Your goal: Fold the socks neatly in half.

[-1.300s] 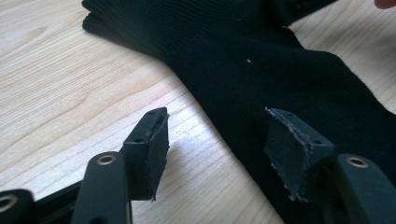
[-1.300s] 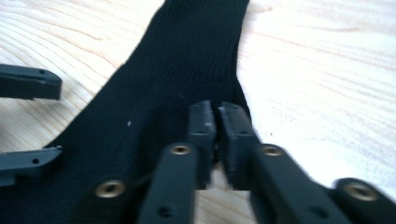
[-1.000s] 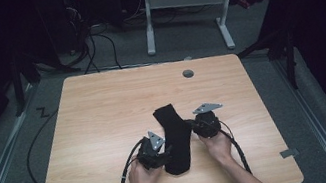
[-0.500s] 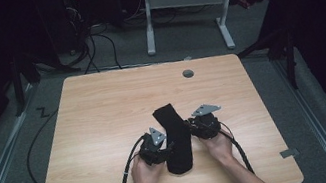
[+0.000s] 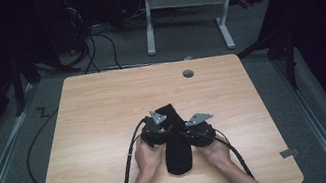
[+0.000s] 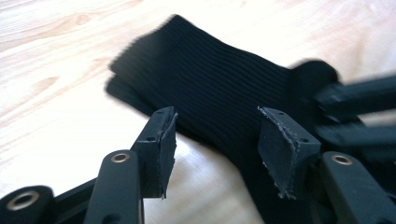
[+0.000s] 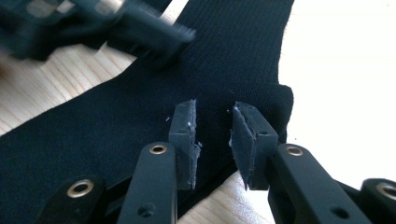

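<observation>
Where ribbed cuff ends, black sock (image 5: 176, 142) lies flat, bent.

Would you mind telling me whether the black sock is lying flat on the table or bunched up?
Flat: the sock lies stretched out on the table, its ribbed cuff smooth in the left gripper view.

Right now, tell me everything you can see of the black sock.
The black sock is a dark ribbed knit that looks soft. It lies flat on the wooden table, near the front edge, between the person's two hands. Its ribbed cuff end points away from the person. The left claw and the right claw both stand open just above it, neither pinching the fabric.
</observation>
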Tool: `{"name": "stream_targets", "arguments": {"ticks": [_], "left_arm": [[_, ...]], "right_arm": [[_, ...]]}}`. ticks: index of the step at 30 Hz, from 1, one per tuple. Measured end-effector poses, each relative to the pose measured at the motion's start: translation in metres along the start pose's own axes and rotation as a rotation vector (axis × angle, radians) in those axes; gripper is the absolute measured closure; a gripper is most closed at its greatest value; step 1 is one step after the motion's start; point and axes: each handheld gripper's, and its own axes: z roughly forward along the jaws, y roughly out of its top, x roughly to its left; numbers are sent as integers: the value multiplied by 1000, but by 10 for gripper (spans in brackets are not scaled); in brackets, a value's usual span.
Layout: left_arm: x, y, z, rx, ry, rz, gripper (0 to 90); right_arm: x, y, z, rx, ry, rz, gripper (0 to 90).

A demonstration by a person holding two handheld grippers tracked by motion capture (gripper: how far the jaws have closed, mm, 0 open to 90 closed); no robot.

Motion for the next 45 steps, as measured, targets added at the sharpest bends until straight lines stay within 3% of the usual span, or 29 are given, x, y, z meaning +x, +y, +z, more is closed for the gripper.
{"name": "stream_targets", "arguments": {"ticks": [3, 9, 13, 15, 22, 26, 28, 29, 31, 37, 42, 45], "left_arm": [[5, 3, 7, 47, 16, 13, 467], [16, 8, 2, 43, 25, 0, 451], [29, 12, -3, 35, 15, -67, 406], [35, 16, -4, 58, 15, -77, 373], [51, 30, -6, 48, 29, -104, 375], [53, 40, 0, 52, 44, -119, 378], [50, 44, 5, 78, 52, -78, 385], [49, 45, 8, 78, 46, -79, 392], [49, 47, 11, 59, 27, -110, 402], [50, 51, 26, 109, -2, -135, 394], [52, 44, 39, 165, 14, -150, 384], [53, 43, 40, 165, 10, -151, 371]], "right_arm": [[1, -1, 0, -3, -2, -13, 686], [2, -2, 0, -17, 2, -19, 663], [2, -3, 1, -26, 5, -17, 649], [3, -6, 1, -45, 8, -16, 647], [5, -8, 1, -59, 10, -18, 645], [6, -8, 0, -59, 1, -23, 635], [6, -9, 0, -60, 1, -22, 628], [6, -9, 0, -59, -2, -22, 625], [7, -9, 0, -60, -9, -26, 619], [7, -9, -1, -60, -13, -22, 610], [7, -9, -1, -60, -13, -22, 609], [7, -9, -1, -61, -13, -21, 609]]}}
